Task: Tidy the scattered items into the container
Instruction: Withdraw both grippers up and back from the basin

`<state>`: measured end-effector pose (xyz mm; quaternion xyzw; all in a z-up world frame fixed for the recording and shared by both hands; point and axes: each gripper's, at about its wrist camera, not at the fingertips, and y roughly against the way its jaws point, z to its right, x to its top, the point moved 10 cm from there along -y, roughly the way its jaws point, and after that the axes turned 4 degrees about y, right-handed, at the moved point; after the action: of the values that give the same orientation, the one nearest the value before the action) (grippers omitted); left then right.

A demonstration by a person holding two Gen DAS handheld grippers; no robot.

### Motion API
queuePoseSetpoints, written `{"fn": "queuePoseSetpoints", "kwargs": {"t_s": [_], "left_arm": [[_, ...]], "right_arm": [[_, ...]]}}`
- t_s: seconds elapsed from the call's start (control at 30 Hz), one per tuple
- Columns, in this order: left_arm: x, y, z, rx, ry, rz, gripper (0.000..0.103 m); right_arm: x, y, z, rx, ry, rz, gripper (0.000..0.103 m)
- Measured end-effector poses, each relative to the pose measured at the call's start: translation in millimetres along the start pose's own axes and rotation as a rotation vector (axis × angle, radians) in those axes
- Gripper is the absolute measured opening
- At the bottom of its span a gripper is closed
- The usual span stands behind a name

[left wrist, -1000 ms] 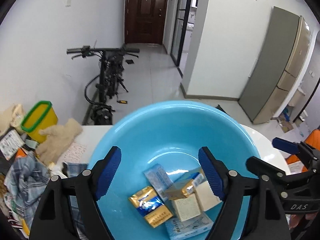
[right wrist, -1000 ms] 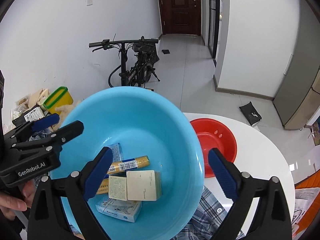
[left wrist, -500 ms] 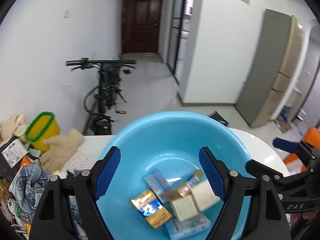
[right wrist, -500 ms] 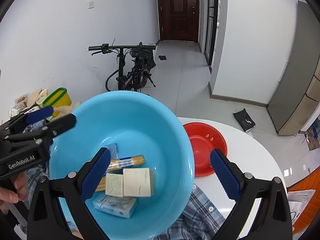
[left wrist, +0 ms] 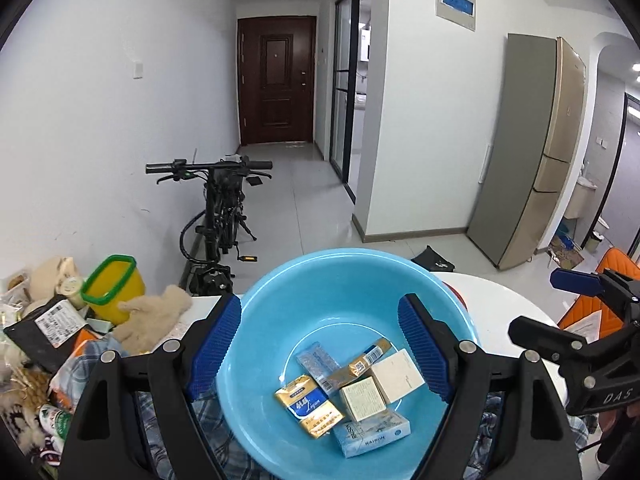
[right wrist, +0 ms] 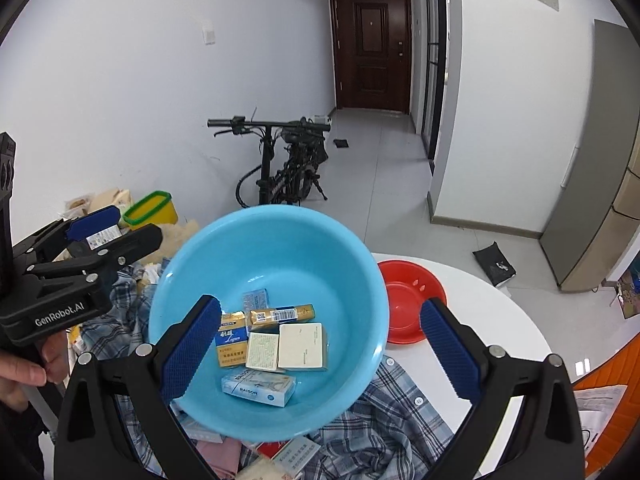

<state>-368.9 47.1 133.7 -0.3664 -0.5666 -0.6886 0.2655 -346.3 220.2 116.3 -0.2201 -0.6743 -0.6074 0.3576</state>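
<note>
Sitting on a checked shirt (right wrist: pixel 384 432) on the white tabletop (right wrist: pixel 508 320), the blue basin (left wrist: pixel 280 308) is holding 6 small boxes (right wrist: pixel 302 346); both the left hand-held gripper (left wrist: pixel 320 348) and the right hand-held gripper (right wrist: pixel 320 348) are hovering above it, jaws apart, gripping nothing.

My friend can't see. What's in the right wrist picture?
A blue bowl holding small boxes sits on a plaid shirt. The open right hand-held gripper hovers over it, with a red dish beside it on the white table.
</note>
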Motion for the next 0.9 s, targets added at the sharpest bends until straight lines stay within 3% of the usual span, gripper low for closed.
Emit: {"fn": "queuePoseSetpoints", "kwargs": {"t_s": [0.13,0.3,0.5,0.6,0.77,0.9], "left_arm": [[-4,30,4,0.032,-0.060,0.010,0.083],[-21,69,15,-0.023,-0.093,0.004,0.087],[-36,121,12,-0.040,-0.075,0.079,0.089],[-42,143,9,-0.046,-0.055,0.106,0.101],[-61,170,9,-0.081,-0.060,0.073,0.103],[-77,193,6,-0.084,-0.073,0.091,0.103]], "right_arm": [[-1,24,1,0.007,-0.007,0.033,0.100],[-15,52,-1,0.039,-0.007,0.043,0.103],[-32,88,-4,0.051,0.006,0.069,0.103],[-40,103,-10,0.062,0.026,0.077,0.103],[-69,116,-20,0.101,0.042,-0.006,0.103],[-94,125,-25,0.180,-0.031,-0.036,0.103]]}}
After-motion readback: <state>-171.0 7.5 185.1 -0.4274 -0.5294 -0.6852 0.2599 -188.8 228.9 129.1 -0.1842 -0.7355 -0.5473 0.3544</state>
